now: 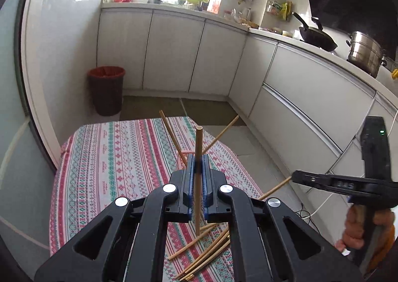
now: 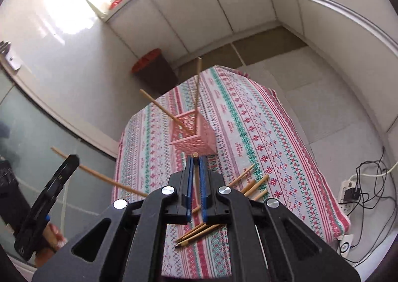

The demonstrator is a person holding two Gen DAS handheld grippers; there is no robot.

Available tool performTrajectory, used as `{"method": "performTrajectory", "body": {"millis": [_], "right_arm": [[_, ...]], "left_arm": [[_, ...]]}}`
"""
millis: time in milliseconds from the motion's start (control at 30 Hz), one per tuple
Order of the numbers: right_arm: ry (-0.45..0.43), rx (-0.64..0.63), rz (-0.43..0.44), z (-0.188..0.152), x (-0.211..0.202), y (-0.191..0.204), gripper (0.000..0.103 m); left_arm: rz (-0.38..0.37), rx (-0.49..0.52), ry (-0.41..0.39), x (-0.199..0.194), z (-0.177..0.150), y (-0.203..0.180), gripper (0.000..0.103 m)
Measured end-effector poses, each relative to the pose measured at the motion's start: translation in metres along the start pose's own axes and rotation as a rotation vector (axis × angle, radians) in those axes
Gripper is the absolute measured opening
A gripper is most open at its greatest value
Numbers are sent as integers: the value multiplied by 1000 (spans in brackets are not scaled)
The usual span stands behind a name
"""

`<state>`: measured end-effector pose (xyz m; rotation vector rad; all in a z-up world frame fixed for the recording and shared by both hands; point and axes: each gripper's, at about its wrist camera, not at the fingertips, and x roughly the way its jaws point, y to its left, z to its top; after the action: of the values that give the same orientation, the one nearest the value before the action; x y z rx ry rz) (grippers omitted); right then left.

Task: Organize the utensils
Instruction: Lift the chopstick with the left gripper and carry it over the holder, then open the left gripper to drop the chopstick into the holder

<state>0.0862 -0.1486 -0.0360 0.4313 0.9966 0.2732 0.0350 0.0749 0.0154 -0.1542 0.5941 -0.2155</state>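
My left gripper (image 1: 198, 166) is shut on a wooden chopstick (image 1: 198, 147), held upright above the patterned tablecloth (image 1: 119, 157). My right gripper (image 2: 195, 157) is shut on another chopstick (image 2: 197, 182) that runs along the fingers, its end showing at the tips. A pink lattice basket (image 2: 192, 132) stands on the table just beyond the right gripper, with two chopsticks (image 2: 196, 88) leaning out of it. Several loose chopsticks (image 2: 199, 231) lie on the cloth under the grippers; they also show in the left wrist view (image 1: 209, 254). The right gripper also shows at the right edge of the left wrist view (image 1: 293, 175).
A dark bin with a red liner (image 1: 106, 90) stands on the floor beyond the table. White kitchen cabinets (image 1: 174, 53) run along the back and right, with a wok (image 1: 317, 37) and a steel pot (image 1: 364, 52) on the counter. A power strip with cables (image 2: 350, 192) lies on the floor.
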Motion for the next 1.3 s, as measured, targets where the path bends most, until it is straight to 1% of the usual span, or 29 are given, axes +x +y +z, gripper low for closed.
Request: {"method": "performTrajectory", "body": {"millis": [100, 133, 200, 300, 367, 433, 500, 567, 633, 767, 833, 933, 967, 1000, 1033, 1067, 1200, 1300], "right_arm": [[-46, -21, 6, 11, -27, 11, 5], [-70, -23, 10, 15, -38, 16, 5], [-123, -21, 38, 31, -55, 24, 5], [-196, -4, 54, 52, -68, 31, 5], [-243, 4, 61, 67, -71, 35, 5], [-292, 6, 47, 77, -69, 37, 5], [-321, 12, 38, 84, -62, 39, 5], [-337, 17, 27, 89, -52, 39, 5], [-358, 17, 18, 93, -37, 39, 5], [-366, -6, -2, 98, -9, 43, 5], [-376, -30, 4, 98, 7, 42, 6], [-324, -79, 25, 99, 28, 44, 10], [-323, -89, 26, 98, 32, 44, 11], [-323, -99, 20, 98, 34, 45, 19], [-320, -107, 10, 99, 36, 46, 30], [-318, -108, 3, 98, 37, 46, 36], [-309, -94, -12, 97, 38, 38, 38], [-299, -88, -27, 94, 38, 32, 44]], "left_arm": [[8, -9, -35, -5, 12, 2, 5], [7, -21, -62, -7, 16, 2, 5], [19, -25, -89, -8, 26, 2, 5], [23, -37, -126, -7, 42, 3, 5], [33, -37, -153, -6, 51, 2, 5], [48, -35, -182, -1, 61, 1, 5], [61, -33, -207, 4, 67, 0, 5], [60, -41, -215, 13, 70, 1, 5], [48, -64, -206, 24, 70, 4, 5], [46, -82, -199, 40, 72, 6, 5], [52, -83, -203, 46, 73, 5, 5], [52, -82, -201, 55, 74, 4, 5], [54, -82, -202, 58, 74, 5, 5], [57, -83, -202, 61, 74, 5, 5], [58, -87, -200, 64, 73, 5, 5], [55, -93, -199, 67, 73, 6, 5], [60, -99, -192, 81, 72, 5, 5], [83, -86, -196, 95, 67, 1, 5]]}}
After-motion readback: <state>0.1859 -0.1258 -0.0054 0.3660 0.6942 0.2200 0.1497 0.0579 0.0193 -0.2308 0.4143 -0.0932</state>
